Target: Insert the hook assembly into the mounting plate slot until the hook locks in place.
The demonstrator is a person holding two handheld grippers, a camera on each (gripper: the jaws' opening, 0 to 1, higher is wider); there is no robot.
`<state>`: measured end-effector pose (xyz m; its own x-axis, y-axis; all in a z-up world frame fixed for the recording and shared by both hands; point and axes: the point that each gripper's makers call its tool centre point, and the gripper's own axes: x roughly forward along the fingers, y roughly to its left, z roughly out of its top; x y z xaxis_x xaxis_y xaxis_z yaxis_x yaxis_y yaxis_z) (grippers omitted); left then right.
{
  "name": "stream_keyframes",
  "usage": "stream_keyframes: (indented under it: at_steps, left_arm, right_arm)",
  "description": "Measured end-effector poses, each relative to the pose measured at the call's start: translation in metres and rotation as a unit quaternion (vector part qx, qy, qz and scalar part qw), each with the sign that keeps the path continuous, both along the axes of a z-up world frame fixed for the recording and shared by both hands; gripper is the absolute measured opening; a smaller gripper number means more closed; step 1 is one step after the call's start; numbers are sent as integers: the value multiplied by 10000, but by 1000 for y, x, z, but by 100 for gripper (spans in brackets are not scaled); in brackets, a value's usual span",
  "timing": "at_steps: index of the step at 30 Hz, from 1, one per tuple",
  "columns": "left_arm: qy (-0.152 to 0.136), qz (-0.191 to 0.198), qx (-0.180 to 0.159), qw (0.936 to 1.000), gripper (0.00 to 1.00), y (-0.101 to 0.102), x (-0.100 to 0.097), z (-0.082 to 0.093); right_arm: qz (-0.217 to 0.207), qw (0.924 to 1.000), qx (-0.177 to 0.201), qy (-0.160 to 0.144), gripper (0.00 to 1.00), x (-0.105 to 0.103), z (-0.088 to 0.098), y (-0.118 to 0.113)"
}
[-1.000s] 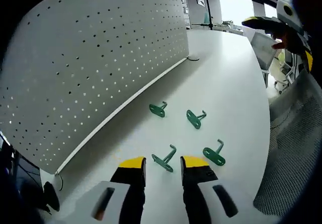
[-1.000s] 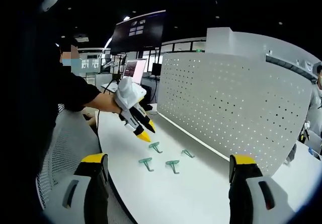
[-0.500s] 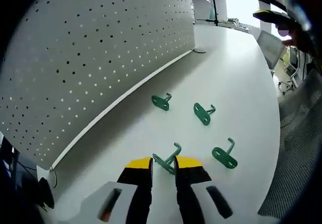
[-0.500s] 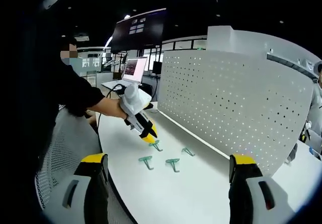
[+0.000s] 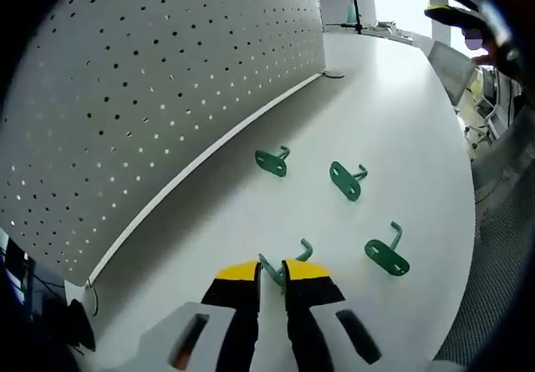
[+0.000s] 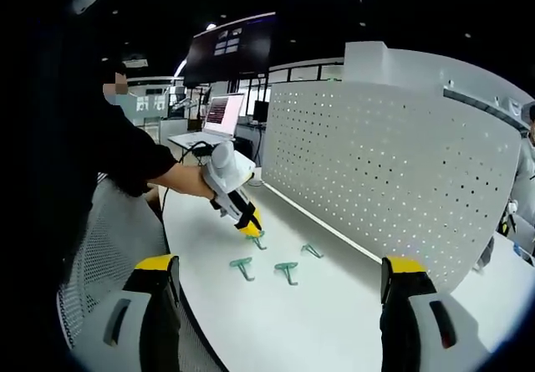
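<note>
We are holding our left gripper (image 5: pixel 270 273) low, its yellow-tipped jaws nearly closed. Our right gripper (image 6: pixel 280 284) is staying raised, jaws spread wide, while our left arm (image 6: pixel 155 170) is reaching forward.

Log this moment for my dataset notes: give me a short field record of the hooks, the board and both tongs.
hooks: four green, all on the white table
nearest hook: between the left tongs tips, jaws nearly closed on it
other hooks: one near the board, one mid-table, one at the right
pegboard: upright along the table's far edge, no hook mounted
right tongs: open, holding nothing, raised away from the hooks
</note>
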<state>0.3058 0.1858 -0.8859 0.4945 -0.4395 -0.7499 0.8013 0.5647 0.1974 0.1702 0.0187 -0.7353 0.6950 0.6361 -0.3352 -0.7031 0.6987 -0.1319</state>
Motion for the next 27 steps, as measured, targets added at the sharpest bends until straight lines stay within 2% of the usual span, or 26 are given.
stream_keyframes:
  at_steps: [7, 14, 27]
  left_arm:
    - [-67, -4, -24, 10000, 10, -3, 4, 2]
    - [-39, -11, 62, 10000, 9, -2, 6, -5]
    - [-93, -37, 134, 9999, 2, 2, 11, -4]
  right_arm:
    - [14, 10000, 10, 14, 98, 0, -1, 2]
    - [-3, 10000, 5, 26, 98, 0, -2, 1]
    - [-37, 10000, -1, 19, 98, 1, -2, 0]
